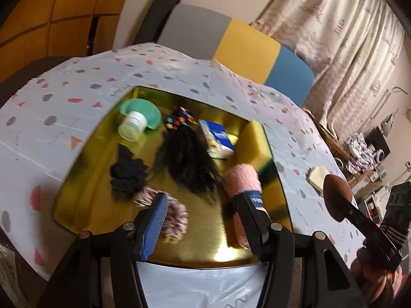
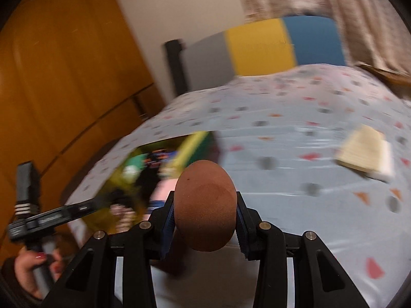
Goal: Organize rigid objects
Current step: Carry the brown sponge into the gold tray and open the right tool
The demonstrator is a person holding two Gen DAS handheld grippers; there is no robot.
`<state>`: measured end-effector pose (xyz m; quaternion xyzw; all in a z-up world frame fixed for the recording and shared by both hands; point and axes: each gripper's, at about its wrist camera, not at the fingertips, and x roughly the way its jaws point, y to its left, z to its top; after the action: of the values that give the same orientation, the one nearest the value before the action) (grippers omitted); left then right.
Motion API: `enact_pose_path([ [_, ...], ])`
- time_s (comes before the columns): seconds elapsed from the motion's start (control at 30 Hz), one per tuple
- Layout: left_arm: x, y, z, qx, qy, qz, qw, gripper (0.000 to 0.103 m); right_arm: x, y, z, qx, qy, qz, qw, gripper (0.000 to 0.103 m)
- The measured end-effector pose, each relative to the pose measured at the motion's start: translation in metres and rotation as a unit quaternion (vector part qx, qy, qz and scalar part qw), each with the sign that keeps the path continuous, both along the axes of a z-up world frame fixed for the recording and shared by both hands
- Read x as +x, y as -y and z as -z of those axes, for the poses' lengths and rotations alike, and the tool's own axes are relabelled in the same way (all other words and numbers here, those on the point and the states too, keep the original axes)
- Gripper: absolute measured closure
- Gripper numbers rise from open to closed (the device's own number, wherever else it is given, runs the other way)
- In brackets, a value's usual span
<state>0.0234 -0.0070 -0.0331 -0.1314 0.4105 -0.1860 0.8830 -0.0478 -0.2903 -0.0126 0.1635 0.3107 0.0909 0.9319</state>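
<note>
Looking along the left gripper, I see its jaws spread wide with nothing between them, hanging over the near part of the gold tray. Ahead of the jaws lie a black scrunchie, a black hair piece, a green lid with a jar, a box and a yellow sponge. A patterned scrunchie sits just under the left jaw, and a pink roll touches the tip of the right jaw. Off to the right, outside the tray, the other tool carries a brown egg, with a pale soap bar on the cloth beyond it.

From the right gripper, the jaws pinch the egg across its middle, its top standing above the tips. The tray lies ahead and left of the jaws, blurred; the soap is ahead and right, well apart.

My guess is the egg is bound for the tray. To do it well, I would hold the pinch steady, carry it left toward a bare patch near the tray's front, lower until it rests, and only then let go, since a round thing may roll. The left tool should pull clear of that path.
</note>
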Motion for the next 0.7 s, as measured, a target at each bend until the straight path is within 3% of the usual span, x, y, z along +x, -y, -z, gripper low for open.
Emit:
enact_pose_path([
  [0.3, 0.003, -0.046, 0.0, -0.024, -0.004, -0.07, 0.9973, 0.046, 0.042, -0.105, 0.011, -0.028, -0.04, -0.105, 0.993, 0.061],
  [0.5, 0.003, -0.061, 0.0, -0.038, -0.008, -0.091, 0.9951, 0.046, 0.065, -0.137, 0.028, -0.077, -0.057, -0.111, 0.989, 0.056],
  [0.63, 0.001, -0.059, -0.003, -0.039, -0.003, -0.089, 0.9953, 0.046, 0.07, -0.14, 0.035, -0.08, -0.069, -0.102, 0.989, 0.055],
  [0.7, 0.001, -0.058, -0.003, -0.038, -0.003, -0.088, 0.9954, 0.046, 0.069, -0.137, 0.032, -0.076, -0.061, -0.101, 0.99, 0.048],
])
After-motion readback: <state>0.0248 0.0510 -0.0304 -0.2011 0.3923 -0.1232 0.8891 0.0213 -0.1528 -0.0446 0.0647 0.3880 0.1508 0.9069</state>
